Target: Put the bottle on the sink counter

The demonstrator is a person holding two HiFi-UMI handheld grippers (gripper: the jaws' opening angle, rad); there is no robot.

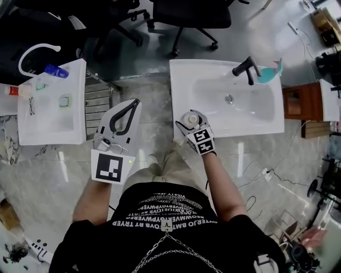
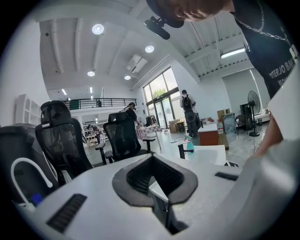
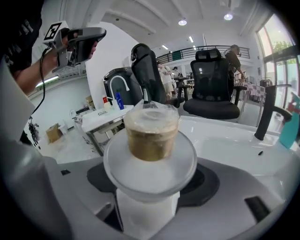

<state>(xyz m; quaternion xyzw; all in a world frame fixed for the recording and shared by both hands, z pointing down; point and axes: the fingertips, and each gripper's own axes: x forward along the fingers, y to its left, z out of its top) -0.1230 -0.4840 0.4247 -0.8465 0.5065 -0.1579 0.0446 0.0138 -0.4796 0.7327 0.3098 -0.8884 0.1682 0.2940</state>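
Note:
My right gripper [image 1: 191, 119] is shut on a frosted white bottle [image 1: 190, 118] with a gold cap wrapped in clear plastic. It holds the bottle over the front left corner of the white sink counter [image 1: 186, 80]; whether the bottle touches the counter I cannot tell. In the right gripper view the bottle [image 3: 151, 140] fills the space between the jaws of the right gripper [image 3: 150, 187], cap pointing away. My left gripper [image 1: 133, 105] is raised to the left of the counter, over the floor. In its own view the left gripper [image 2: 154, 180] is shut with nothing in it.
A black faucet [image 1: 246, 68] and a basin with a drain [image 1: 229, 98] take up the counter's right part. A teal item [image 1: 270, 73] lies at its back right. A second white counter [image 1: 32, 125] with a blue bottle [image 1: 56, 71] stands left. Office chairs [image 1: 192, 16] stand behind.

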